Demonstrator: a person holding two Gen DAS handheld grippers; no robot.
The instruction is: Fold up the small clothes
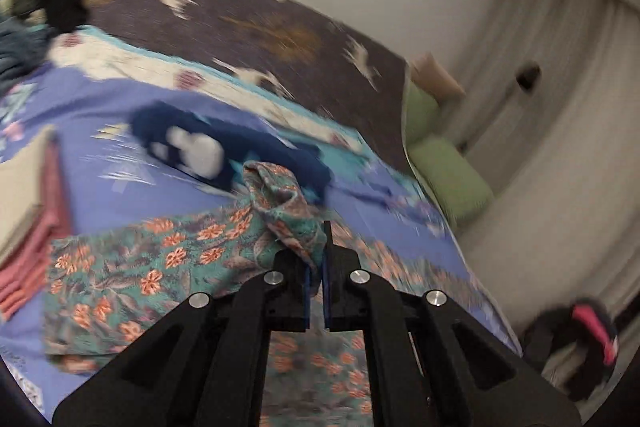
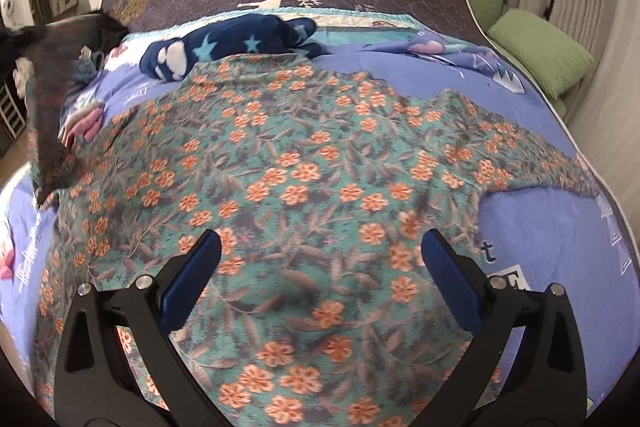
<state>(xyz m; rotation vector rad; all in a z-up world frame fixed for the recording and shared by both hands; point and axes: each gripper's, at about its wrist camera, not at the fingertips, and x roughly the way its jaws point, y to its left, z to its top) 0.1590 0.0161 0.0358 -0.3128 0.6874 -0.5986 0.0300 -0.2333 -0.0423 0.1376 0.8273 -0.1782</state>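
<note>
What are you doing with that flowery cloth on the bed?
A person is folding the flowery cloth on the bed. The left tool is shut on a bunched edge of it and holds that edge above the bed. The right tool hangs open over the cloth, holding nothing.

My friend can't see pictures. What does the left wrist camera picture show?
The left gripper is shut on a bunched corner of a teal garment with orange flowers, lifting it off a purple bedspread. Behind it lie a navy garment with white patches and, at the left edge, a stack of folded clothes. The picture is blurry.
</note>
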